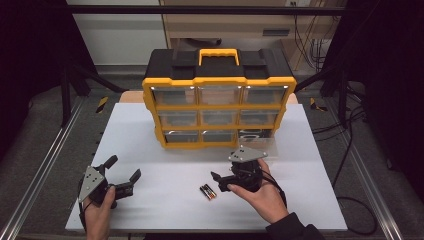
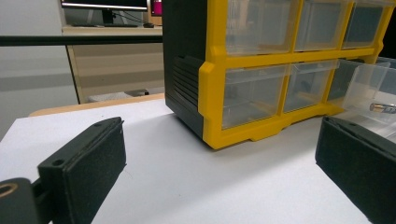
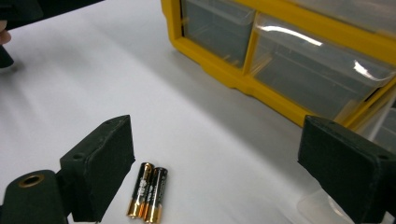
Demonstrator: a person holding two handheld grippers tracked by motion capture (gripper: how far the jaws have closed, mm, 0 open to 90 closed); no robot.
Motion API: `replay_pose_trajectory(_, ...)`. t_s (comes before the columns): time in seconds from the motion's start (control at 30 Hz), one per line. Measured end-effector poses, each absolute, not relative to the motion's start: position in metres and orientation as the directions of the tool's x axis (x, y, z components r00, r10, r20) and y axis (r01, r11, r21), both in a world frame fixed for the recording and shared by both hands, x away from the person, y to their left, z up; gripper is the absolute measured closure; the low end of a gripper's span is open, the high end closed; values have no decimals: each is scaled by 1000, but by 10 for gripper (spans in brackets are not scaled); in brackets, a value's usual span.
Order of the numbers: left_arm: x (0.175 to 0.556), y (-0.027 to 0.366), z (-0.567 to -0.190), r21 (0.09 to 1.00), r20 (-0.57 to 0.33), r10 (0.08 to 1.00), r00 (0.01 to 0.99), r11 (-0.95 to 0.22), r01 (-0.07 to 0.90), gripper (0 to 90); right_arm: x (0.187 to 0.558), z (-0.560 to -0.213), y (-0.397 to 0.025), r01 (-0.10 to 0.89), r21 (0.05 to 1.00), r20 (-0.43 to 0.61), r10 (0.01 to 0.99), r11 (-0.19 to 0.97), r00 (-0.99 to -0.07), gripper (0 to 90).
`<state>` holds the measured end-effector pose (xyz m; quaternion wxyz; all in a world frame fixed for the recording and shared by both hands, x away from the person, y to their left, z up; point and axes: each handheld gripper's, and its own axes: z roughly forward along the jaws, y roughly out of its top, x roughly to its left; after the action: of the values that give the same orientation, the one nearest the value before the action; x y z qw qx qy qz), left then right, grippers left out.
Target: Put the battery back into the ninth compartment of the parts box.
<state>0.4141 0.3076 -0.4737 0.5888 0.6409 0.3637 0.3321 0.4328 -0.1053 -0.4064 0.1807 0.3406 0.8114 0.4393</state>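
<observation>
Batteries (image 1: 208, 191): two, side by side, lower centre, beside your right gripper (image 1: 220, 181).
Right gripper: jaws apart, empty.
Left gripper (image 1: 123, 173): jaws apart, lower left.

L gripper (image 2: 219, 177) jaws wide apart, nothing between | yellow-black organizer (image 2: 261, 70) ahead, on white table (image 2: 187, 177) | pulled-out clear drawer (image 2: 373, 93) ahead-right, battery (image 2: 383, 108) inside | wall shelf far ahead-left

Left hand-held gripper (image 1: 121, 172): black body, two blocky black jaws with foam-like pads, grey three-cornered plate dotted with screws on top, brass-ringed hole near jaw base. Right hand-held gripper (image 1: 218, 181): same build, black cable trailing. Dark sleeve (image 1: 292, 229) on right forearm.
</observation>
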Motion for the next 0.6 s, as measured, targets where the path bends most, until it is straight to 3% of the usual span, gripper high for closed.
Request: replay_pose_trajectory(0.6,414,308,-474,996,2,857,516,-47,73,14,425,-432,-97,441,796,42,690,414,-722,116)
